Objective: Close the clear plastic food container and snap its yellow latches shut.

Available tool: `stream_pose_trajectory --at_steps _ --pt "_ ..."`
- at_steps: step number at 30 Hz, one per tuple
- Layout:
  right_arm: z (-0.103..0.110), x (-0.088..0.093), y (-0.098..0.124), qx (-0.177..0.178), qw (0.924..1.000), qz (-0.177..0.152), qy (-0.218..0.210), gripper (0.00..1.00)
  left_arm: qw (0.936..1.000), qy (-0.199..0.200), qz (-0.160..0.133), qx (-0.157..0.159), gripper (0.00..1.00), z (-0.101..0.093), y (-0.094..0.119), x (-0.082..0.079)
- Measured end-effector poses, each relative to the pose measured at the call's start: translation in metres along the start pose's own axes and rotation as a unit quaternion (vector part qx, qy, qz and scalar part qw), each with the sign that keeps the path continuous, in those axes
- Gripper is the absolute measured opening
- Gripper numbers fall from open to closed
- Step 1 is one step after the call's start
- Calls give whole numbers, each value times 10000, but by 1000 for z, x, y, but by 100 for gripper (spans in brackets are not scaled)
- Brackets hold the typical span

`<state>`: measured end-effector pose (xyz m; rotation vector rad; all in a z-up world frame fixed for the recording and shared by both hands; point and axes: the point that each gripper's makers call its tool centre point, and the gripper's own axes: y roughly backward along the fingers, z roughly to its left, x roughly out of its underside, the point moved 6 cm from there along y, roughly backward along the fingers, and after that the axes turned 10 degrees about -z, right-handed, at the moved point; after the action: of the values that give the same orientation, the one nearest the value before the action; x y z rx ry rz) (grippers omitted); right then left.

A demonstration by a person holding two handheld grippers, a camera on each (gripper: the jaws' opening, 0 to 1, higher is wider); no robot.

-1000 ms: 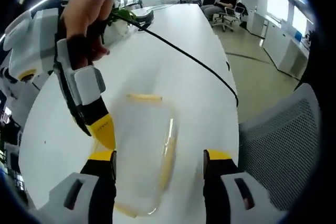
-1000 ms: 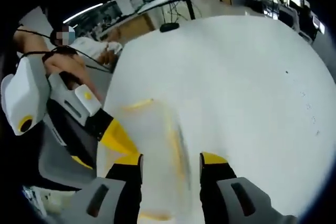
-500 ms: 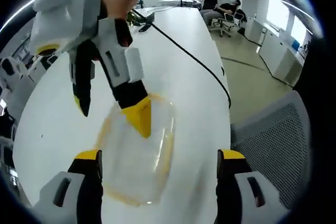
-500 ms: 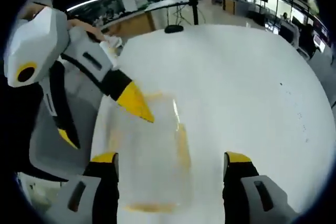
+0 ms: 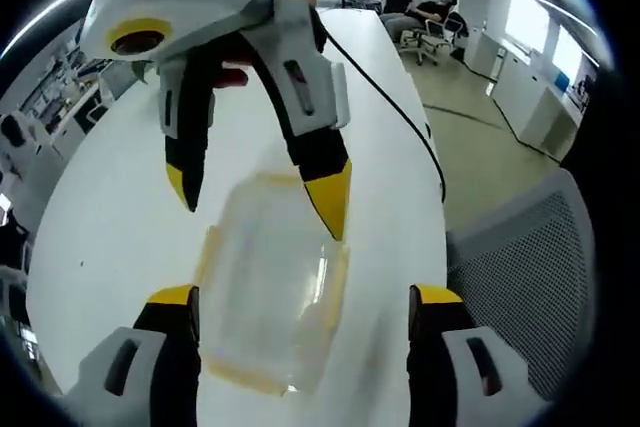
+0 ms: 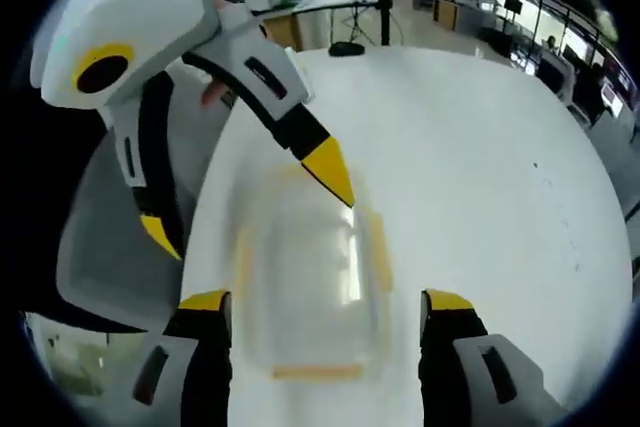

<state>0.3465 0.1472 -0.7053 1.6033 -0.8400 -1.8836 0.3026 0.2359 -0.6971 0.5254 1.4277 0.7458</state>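
The container (image 5: 272, 282) lies flat on the white table (image 5: 110, 217), its clear lid on and yellow latches along its sides. In the left gripper view it sits between that gripper's two jaws, which stand wide apart on either side of it without touching. The left gripper (image 5: 300, 322) is open and holds nothing.

In the right gripper view the container (image 6: 308, 282) again lies low in the picture, blurred, with a yellow strip at its near end and one down each long side. The right gripper (image 6: 325, 322) is spread wide too, its jaws flanking the container, nothing between them but the box below.

Each gripper reaches into the other's view from above. In the left gripper view the right gripper (image 5: 262, 197) hangs over the far end of the container, one yellow tip at its far right corner, the other off to its left over bare table. Whether the tip touches the lid cannot be told. In the right gripper view the left gripper (image 6: 250, 202) comes in from the upper left, one tip over the container's far edge.

A black cable (image 5: 385, 112) runs along the table beyond. A mesh chair (image 5: 520, 277) stands at the table's edge, right of the container in the left gripper view. Far back, people sit in an office.
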Motion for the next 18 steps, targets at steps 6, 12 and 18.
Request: stream_pose_trajectory --at_steps 6,12,18 --pt "3 3 1 134 9998 14 177 77 9999 8 102 37 81 15 -1 7" --pt "10 7 -5 130 9994 109 294 77 9995 -81 275 145 82 21 -2 15" --pt "12 10 -7 201 9978 272 563 78 9975 -203 551 396 83 21 -3 23"
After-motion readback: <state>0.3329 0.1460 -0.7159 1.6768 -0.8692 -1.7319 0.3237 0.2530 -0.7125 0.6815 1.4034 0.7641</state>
